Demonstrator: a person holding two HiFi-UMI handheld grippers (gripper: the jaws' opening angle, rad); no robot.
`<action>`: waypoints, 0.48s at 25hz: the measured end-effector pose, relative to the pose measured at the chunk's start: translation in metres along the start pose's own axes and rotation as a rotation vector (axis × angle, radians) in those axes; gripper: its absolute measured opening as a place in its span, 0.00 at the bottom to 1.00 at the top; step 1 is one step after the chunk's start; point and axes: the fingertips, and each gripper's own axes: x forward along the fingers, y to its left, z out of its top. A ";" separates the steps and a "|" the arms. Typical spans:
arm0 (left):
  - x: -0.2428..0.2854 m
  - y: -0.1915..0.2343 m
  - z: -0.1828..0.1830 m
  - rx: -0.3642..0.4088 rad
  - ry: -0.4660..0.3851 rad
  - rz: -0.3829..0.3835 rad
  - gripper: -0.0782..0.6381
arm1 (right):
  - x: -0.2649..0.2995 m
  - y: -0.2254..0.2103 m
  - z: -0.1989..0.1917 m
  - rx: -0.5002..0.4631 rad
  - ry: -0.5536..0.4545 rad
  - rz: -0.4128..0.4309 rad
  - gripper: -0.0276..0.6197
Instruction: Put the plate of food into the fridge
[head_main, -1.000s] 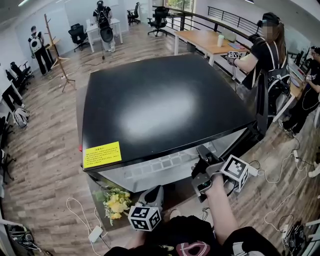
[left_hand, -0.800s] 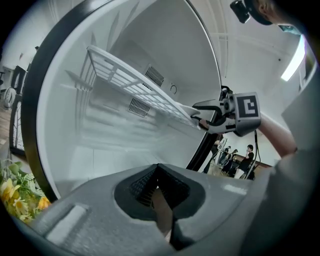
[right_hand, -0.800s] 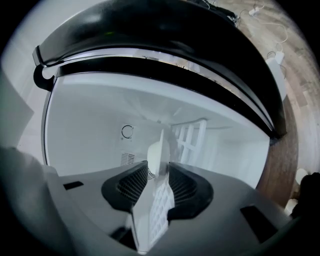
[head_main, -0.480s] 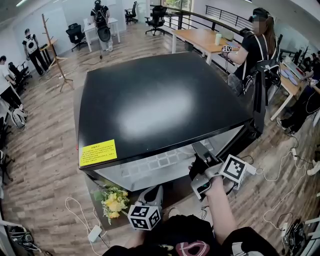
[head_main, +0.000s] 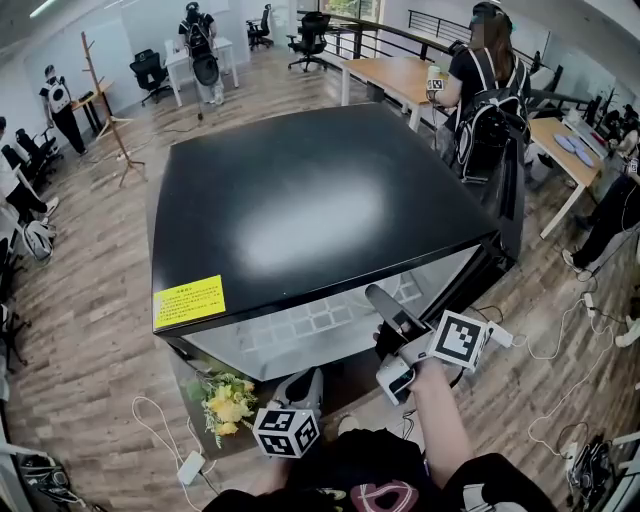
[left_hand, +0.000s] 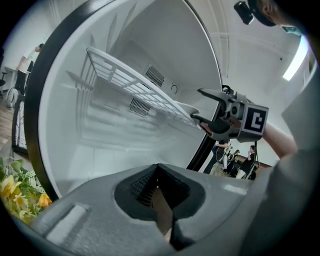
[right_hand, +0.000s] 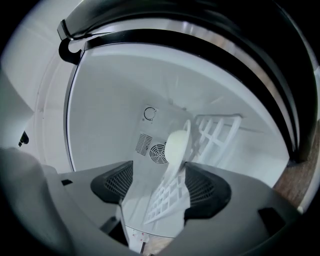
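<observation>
The black-topped fridge (head_main: 300, 200) stands open toward me, its white inside (left_hand: 100, 135) showing. On the white wire shelf (right_hand: 170, 192) rests a white plate (right_hand: 176, 145), also seen as a pale rim (left_hand: 186, 107) in the left gripper view; no food on it can be made out. My right gripper (head_main: 378, 318) is at the shelf's front edge. Its jaws are opening, standing either side of the plate without pressing on it. My left gripper (head_main: 308, 378) hangs lower, in front of the fridge, shut and holding nothing.
A bunch of yellow flowers (head_main: 228, 405) lies on the floor at the fridge's lower left. The open door (head_main: 508, 215) stands at the right. A person with a backpack (head_main: 485, 115) is behind it by a wooden desk (head_main: 400, 75). Cables (head_main: 560, 350) trail over the floor.
The right gripper's jaws have spread apart at the shelf, letting go of the plate. The person with the backpack has walked left behind the fridge. The left gripper has barely moved.
</observation>
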 end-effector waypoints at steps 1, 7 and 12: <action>0.000 -0.001 -0.001 0.001 -0.001 -0.001 0.12 | -0.001 -0.001 -0.001 -0.005 0.001 -0.001 0.54; 0.000 -0.002 0.000 0.021 -0.008 0.016 0.12 | -0.002 -0.002 -0.003 -0.051 0.022 -0.026 0.54; 0.000 0.000 0.000 0.015 -0.016 0.031 0.12 | -0.002 -0.003 -0.006 -0.149 0.049 -0.052 0.55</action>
